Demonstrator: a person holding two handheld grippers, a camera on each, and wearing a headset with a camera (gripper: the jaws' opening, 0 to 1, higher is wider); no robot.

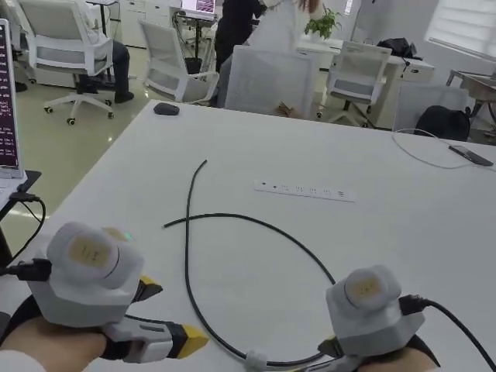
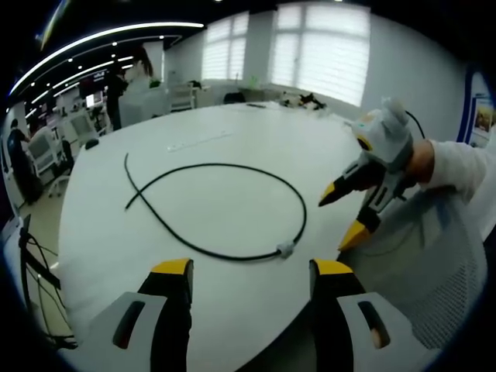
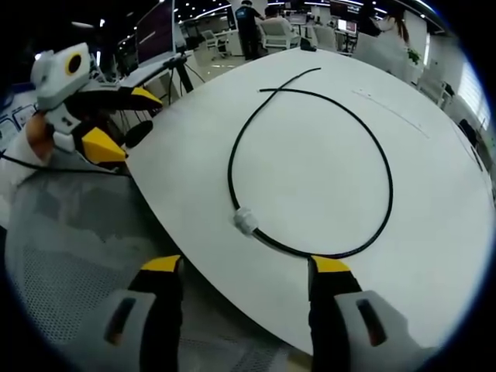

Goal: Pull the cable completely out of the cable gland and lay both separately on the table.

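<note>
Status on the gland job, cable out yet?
Nothing done yet: the cable gland still sits threaded on the black cable, looped on the table. In hand: nothing; left gripper and right gripper are both open, short of the gland. Left: grip, pull the cable out, lay both apart.

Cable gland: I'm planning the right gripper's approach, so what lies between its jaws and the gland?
Only bare table, seen in the right gripper view, separates the right gripper from the cable gland; the cable loops away beyond it.
</note>
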